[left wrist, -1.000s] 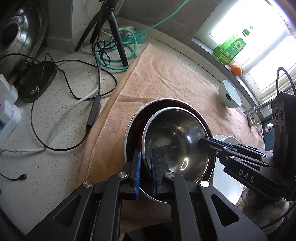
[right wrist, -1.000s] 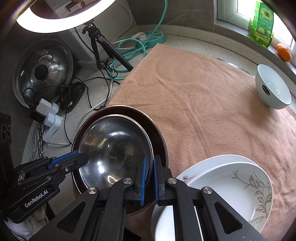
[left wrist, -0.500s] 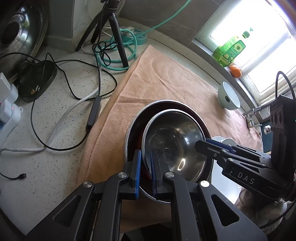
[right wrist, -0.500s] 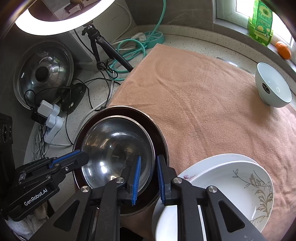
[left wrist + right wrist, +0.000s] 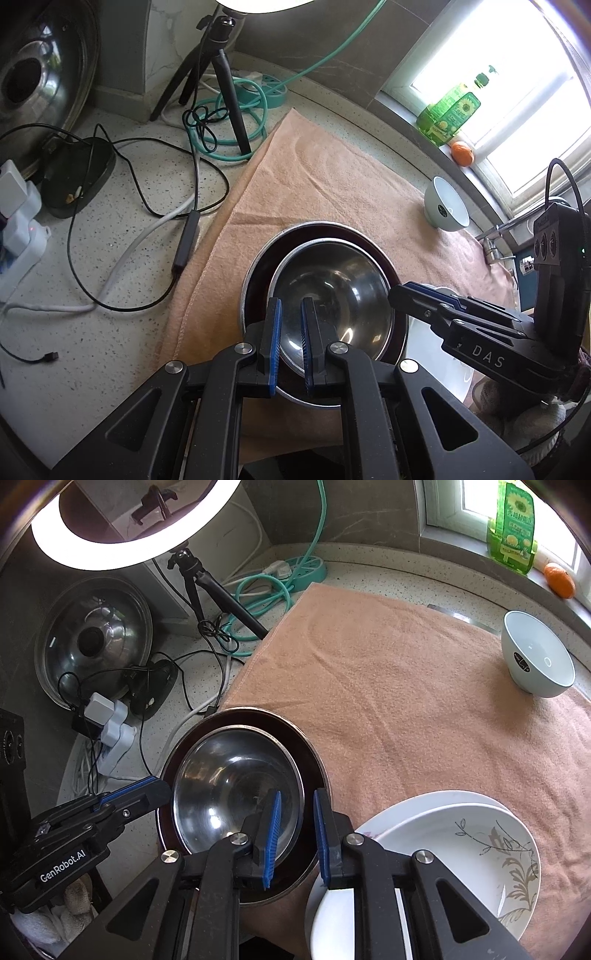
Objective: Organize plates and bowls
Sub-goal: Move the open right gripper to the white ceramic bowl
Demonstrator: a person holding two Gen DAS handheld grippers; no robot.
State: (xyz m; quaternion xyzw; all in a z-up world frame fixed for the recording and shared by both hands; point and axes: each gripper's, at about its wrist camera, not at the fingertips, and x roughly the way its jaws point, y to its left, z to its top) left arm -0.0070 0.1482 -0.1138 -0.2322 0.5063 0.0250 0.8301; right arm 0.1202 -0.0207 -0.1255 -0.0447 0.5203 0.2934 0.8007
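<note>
Our right tongs [image 5: 295, 830] stand apart, straddling the near rim of the steel bowl [image 5: 236, 790] without pinching it. Our left tongs [image 5: 291, 345] are narrow, with that bowl's rim between the pads; whether they grip it or only bracket it we cannot tell. The steel bowl sits nested inside the larger dark-lined bowl [image 5: 314, 760] on the peach towel [image 5: 406, 686] covering the desk. Just beside it lie the stacked white plates [image 5: 461, 842]; the pale bowl [image 5: 537, 664] stands well apart, near the window. We judge the nesting step finished, so next we free both tongs and fetch that pale bowl.
</note>
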